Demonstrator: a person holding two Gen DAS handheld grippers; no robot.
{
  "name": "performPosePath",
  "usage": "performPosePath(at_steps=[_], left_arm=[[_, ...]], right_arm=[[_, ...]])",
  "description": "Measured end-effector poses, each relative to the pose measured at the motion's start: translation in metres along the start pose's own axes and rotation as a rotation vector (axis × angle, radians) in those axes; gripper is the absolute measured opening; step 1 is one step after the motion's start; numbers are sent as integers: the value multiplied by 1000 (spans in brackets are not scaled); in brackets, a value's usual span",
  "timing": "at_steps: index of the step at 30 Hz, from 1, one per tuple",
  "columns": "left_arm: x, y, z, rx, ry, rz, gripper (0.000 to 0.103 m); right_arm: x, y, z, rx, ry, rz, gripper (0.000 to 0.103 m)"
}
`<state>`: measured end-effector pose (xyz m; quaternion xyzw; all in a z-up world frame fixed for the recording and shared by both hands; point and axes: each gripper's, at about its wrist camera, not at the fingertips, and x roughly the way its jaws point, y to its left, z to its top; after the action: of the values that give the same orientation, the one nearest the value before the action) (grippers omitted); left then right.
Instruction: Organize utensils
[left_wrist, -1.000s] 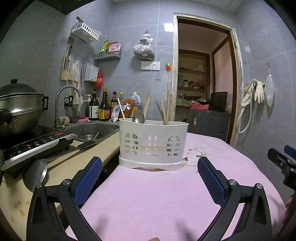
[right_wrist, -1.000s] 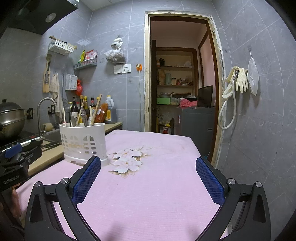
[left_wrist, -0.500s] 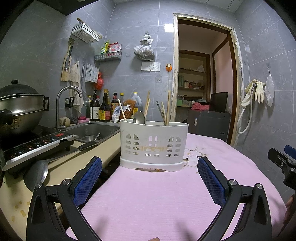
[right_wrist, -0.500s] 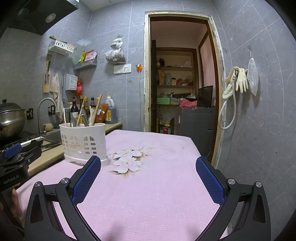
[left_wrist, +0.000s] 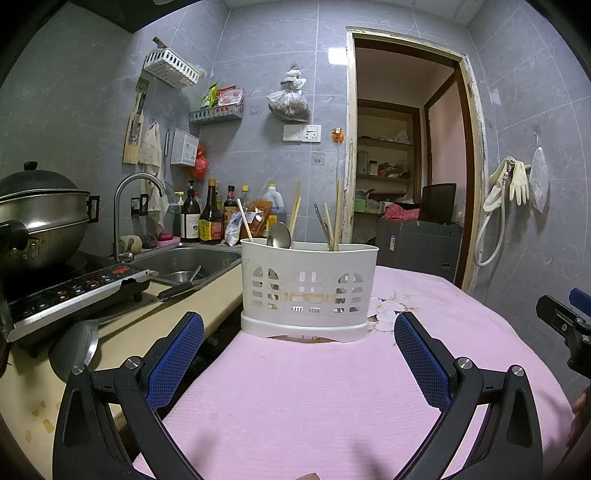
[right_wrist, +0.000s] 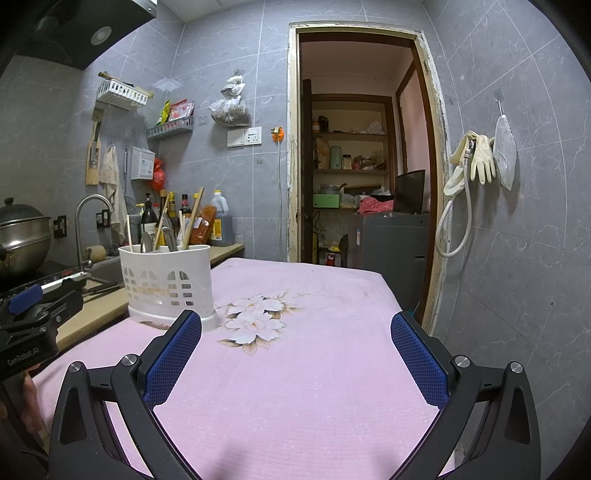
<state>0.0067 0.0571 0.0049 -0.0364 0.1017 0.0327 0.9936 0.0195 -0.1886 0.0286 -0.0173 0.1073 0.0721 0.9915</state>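
My left gripper (left_wrist: 298, 354) hovers low over the pink-clothed surface (left_wrist: 314, 398), jaws spread wide and holding nothing. My right gripper (right_wrist: 295, 354) does likewise — jaws fully apart, empty. The white utensil caddy (left_wrist: 308, 290) stands upright near the surface's far-left edge, beside the sink (left_wrist: 192, 258), directly ahead of my left gripper. It holds chopsticks (left_wrist: 338, 214) and a metal spoon (left_wrist: 279, 235) — all stand upright or slightly tilted.
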Motion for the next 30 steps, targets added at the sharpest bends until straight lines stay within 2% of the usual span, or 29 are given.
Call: performPosePath(at_steps=[30], left_arm=[[-1,-1,2,0,-4,2,101]], right_arm=[[0,-1,0,0,0,0,103]])
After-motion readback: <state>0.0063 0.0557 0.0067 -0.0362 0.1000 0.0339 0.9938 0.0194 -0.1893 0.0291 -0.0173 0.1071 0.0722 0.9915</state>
